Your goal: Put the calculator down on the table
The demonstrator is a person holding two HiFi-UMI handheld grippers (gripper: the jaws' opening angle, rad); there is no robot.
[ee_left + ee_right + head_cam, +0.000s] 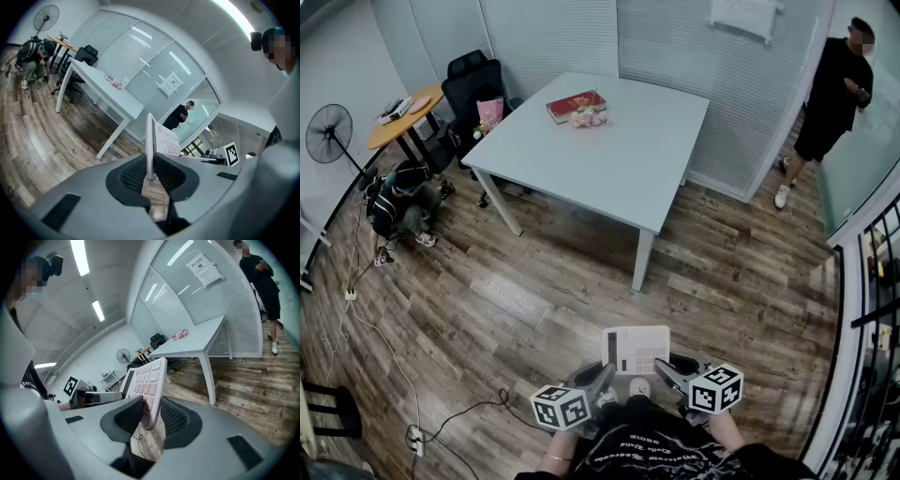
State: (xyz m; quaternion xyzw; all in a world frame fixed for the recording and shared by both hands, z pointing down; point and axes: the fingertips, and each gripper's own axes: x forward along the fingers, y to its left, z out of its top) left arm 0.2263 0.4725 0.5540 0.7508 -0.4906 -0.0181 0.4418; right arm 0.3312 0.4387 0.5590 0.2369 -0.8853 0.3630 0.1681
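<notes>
A white calculator (636, 350) with a dark display strip is held in the air low in the head view, above the wooden floor. My left gripper (605, 377) is shut on its left side and my right gripper (668, 367) is shut on its right side. The left gripper view shows the calculator (161, 138) edge-on, with its thin rim pinched in the left gripper (151, 176). Its key face (145, 378) stands up between the dark pads of the right gripper (149, 414) in the right gripper view. The white table (609, 141) stands well ahead of both grippers.
A red book (575, 104) and pink flowers (588, 118) lie at the table's far side. A person (830, 103) stands at the right by the glass wall. Another person (398, 202) crouches at the left near an office chair (473, 89), a fan (328, 133) and floor cables (370, 333).
</notes>
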